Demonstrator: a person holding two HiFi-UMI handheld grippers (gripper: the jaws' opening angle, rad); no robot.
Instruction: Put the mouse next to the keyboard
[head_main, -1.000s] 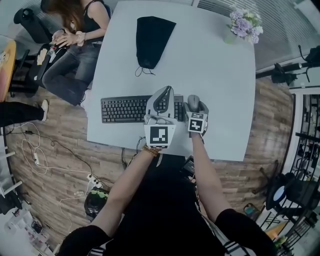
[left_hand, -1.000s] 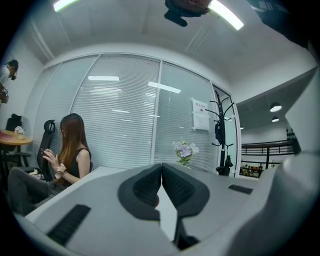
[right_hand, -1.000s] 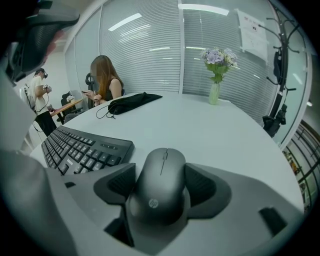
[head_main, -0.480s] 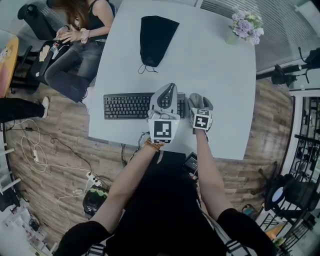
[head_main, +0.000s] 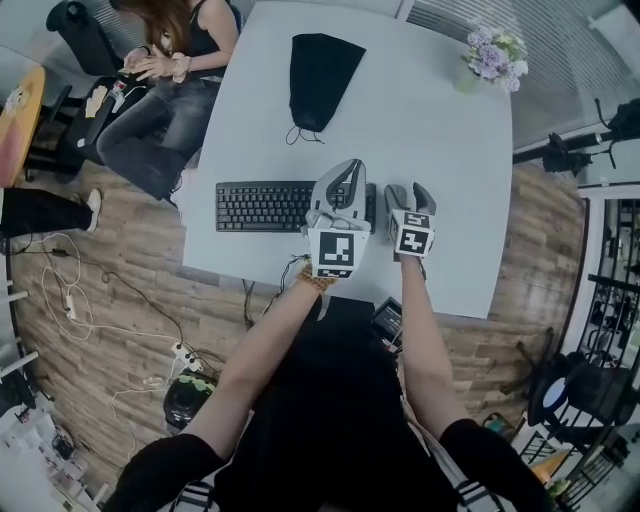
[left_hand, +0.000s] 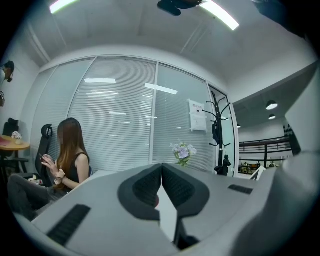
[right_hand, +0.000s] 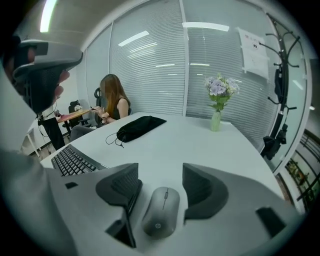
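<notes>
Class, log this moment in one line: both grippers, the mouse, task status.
left gripper: shut | right gripper: open, jaws just narrowed, mouse between them untouched | mouse: on table beside keyboard | status: placed

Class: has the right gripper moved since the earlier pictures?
Yes: right gripper has edged rightward from the keyboard and risen; its jaws, just closing slightly, stand open over the mouse between them.

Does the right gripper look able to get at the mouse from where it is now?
Probably yes. The mouse lies uncovered on the table, just below and between the fingers of the right gripper. They stand apart, clear of it, having just closed a little; nothing blocks the way down.
</notes>
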